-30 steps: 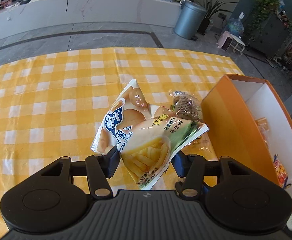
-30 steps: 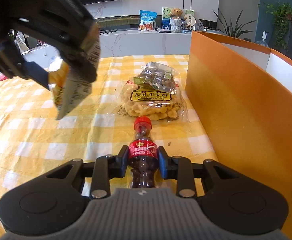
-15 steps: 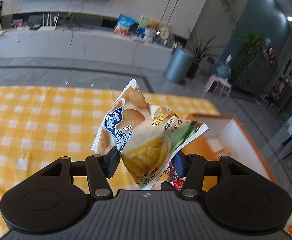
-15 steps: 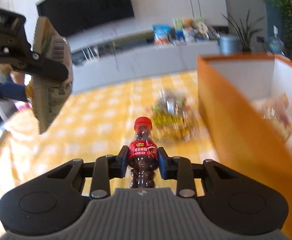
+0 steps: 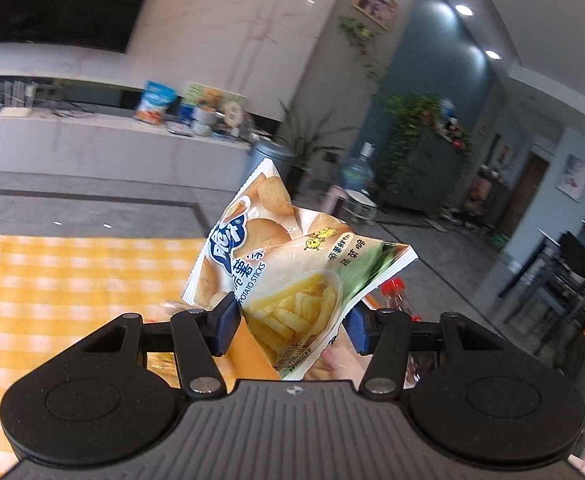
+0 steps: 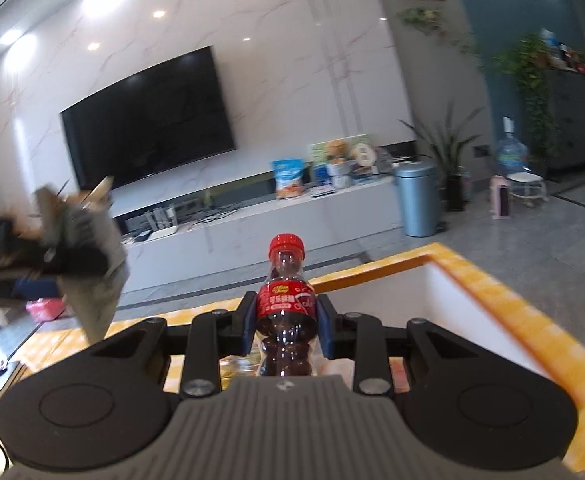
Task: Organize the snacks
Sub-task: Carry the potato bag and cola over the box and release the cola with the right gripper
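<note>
1. Left gripper (image 5: 292,326): black plastic, ribbed grey top plate, two round discs, blue pads clamped on bag (image 5: 288,276).
2. Bag: glossy crinkly foil pouch, potato and fries print, blue logo, green corner, serrated seal edges. Pinched at its lower part between the pads, rest fanning up and right beyond the fingertips, held in the air.
3. Right gripper (image 6: 286,324): same black build, blue pads pressed on bottle (image 6: 286,308) at the red label.
4. Bottle: small clear plastic, contoured waist, dark cola, red ribbed cap, upright, neck and cap sticking up past the fingertips. Red cap also showing in left view (image 5: 398,296), just right of the bag's green corner, blurred.
5. Box (image 6: 504,308): rigid card, orange outside, yellow-check top rim, smooth white inside, rectangular. Below and right of the bottle in right view; contents under the gripper too hidden to tell.
6. Orange box wall (image 5: 248,350) just under the bag in left view.
7. Tablecloth (image 5: 72,272): yellow-white check fabric, flat, left of and below the bag.
8. Left gripper with bag also at left edge of right view (image 6: 80,256), motion-blurred, well left of the bottle.
9. Background: black TV (image 6: 148,120) on marble wall, grey round bin (image 6: 418,198).
</note>
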Tool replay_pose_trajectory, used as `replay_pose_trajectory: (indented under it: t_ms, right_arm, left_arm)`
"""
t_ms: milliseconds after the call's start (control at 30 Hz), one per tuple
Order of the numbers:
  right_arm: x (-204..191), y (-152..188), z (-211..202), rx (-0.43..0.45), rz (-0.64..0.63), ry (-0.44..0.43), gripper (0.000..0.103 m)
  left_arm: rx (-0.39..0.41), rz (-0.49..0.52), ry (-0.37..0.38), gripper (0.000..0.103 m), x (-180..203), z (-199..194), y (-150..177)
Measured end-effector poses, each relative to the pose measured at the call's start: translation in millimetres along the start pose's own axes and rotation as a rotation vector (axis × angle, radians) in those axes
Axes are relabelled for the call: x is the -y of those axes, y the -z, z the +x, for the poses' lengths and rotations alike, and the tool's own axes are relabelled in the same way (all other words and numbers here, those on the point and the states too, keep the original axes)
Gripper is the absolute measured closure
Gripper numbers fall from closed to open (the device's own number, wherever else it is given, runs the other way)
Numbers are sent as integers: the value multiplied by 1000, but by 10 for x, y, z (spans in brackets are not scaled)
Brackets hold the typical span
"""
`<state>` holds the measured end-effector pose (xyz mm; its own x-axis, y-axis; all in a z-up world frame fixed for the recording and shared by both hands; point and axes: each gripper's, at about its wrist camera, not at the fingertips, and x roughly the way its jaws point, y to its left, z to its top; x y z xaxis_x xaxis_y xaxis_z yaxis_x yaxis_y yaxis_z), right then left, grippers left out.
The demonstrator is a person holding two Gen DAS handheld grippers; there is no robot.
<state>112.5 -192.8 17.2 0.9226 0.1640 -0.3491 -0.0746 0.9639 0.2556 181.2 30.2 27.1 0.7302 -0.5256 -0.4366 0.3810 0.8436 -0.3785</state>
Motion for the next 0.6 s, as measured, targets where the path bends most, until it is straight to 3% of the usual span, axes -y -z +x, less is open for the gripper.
replay_pose_trajectory:
  t_ms: [200, 367, 467, 600]
  right_arm:
    - [492, 44, 110, -60, 62, 88, 74]
    - [892, 63, 240, -115, 184, 135, 74]
    - [1073, 111, 339, -145, 240, 124, 74]
    - [1233, 169, 494, -180, 336, 41, 74]
  left_arm:
    - [-68, -6, 78, 41, 176, 430, 120]
    - [-95, -8, 144, 41, 284, 663, 207]
    - [-117, -26, 166, 41, 285, 759, 267]
    - [-142, -41, 172, 41, 292, 856, 350]
